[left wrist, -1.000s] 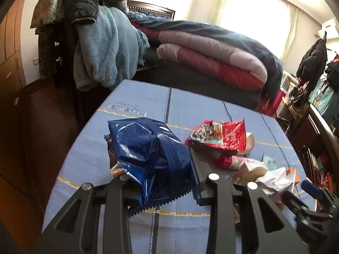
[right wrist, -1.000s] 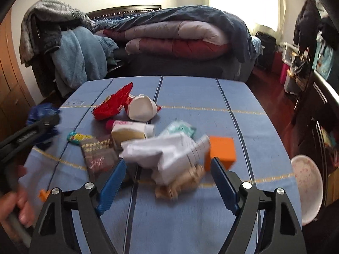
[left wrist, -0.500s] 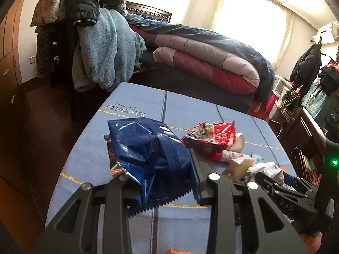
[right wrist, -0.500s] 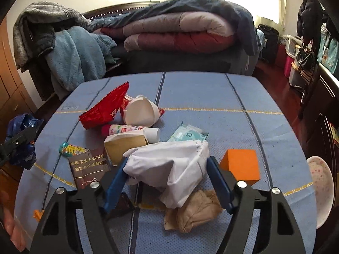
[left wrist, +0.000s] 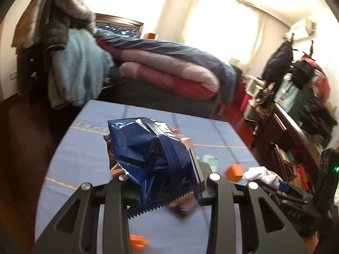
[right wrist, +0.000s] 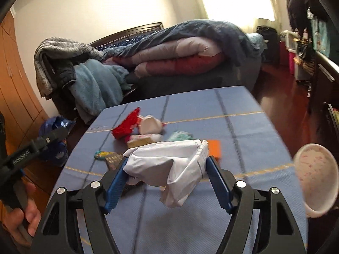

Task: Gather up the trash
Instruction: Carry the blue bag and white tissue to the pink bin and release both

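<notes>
In the left wrist view, the left gripper (left wrist: 161,182) is closed on a blue snack bag (left wrist: 148,154). The bag stands between the two fingers and rises away from them, over the near part of the blue tabletop (left wrist: 84,148). Its long axis goes from the toothed edge, low between the fingers, up to the crumpled top, which points to the far edge of the tabletop. The gripper points forward and somewhat down. An orange block (left wrist: 234,172) lies near the right edge of the tabletop, and a white paper wad (left wrist: 262,174) shows just beside it, at the tip of the other gripper. A small orange piece (left wrist: 137,242) lies at the near edge, under the fingers.

In the right wrist view, the right gripper (right wrist: 167,182) grips the white paper wad (right wrist: 173,169); its jaws have just been closing, and both blue pads press on the sides of the wad. The wad lies across the gap, its long axis from one finger to the other, and one loose end hangs down above the tabletop (right wrist: 243,131). The gripper points forward and down. Behind the wad, toward the middle of the tabletop, lie a red wrapper (right wrist: 126,126), a white cup (right wrist: 150,124) on its side, and the orange block (right wrist: 214,148). At the left edge of this view a hand (right wrist: 25,211) holds the left gripper (right wrist: 57,133) with the blue snack bag (right wrist: 53,127), beyond the left edge of the tabletop
</notes>
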The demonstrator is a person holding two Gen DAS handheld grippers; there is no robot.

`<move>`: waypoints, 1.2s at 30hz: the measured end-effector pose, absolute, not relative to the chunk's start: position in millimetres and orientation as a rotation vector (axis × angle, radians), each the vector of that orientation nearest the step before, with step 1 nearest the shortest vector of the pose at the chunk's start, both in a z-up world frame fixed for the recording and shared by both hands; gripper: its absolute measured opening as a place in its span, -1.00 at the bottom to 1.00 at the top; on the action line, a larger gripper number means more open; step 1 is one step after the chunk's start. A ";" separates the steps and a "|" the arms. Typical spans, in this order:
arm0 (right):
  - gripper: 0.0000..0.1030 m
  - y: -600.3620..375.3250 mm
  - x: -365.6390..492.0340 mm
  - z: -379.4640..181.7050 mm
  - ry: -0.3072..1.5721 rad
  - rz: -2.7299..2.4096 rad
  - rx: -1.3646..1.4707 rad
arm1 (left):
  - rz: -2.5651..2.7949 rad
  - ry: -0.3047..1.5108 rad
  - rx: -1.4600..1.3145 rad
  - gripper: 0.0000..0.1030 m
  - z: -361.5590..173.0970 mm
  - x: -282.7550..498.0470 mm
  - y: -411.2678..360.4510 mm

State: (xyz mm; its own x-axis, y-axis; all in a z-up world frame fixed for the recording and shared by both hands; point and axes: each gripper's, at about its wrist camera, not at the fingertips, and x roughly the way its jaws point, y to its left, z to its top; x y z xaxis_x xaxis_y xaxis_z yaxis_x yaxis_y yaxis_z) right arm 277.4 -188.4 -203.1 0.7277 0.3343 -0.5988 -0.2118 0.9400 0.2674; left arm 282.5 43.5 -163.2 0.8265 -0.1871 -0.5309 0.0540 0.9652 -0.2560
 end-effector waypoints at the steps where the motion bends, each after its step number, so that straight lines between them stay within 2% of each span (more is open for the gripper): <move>1: 0.43 -195.6 273.3 -202.5 0.692 0.294 0.190 | -0.143 0.584 -0.229 -0.31 -161.1 280.7 36.5; 9: 0.44 -270.7 235.8 -200.5 0.655 0.169 0.222 | -0.329 0.606 -0.157 -0.31 -152.4 273.4 -61.7; 17: 0.46 -357.8 216.5 -215.0 0.636 -0.060 0.261 | -0.508 0.648 -0.063 -0.30 -166.4 290.3 -171.4; 36: 0.46 -477.4 254.2 -271.5 0.679 -0.288 0.274 | -0.803 0.773 0.115 -0.27 -224.7 364.9 -377.7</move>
State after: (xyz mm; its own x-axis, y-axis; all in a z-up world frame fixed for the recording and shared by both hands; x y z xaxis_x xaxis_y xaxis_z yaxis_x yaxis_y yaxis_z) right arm 254.2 -477.4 -271.5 0.7421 -0.1708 -0.6482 0.3476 0.9249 0.1543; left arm 364.9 -377.7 -224.7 0.4416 -0.6049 -0.6627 0.6851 0.7043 -0.1863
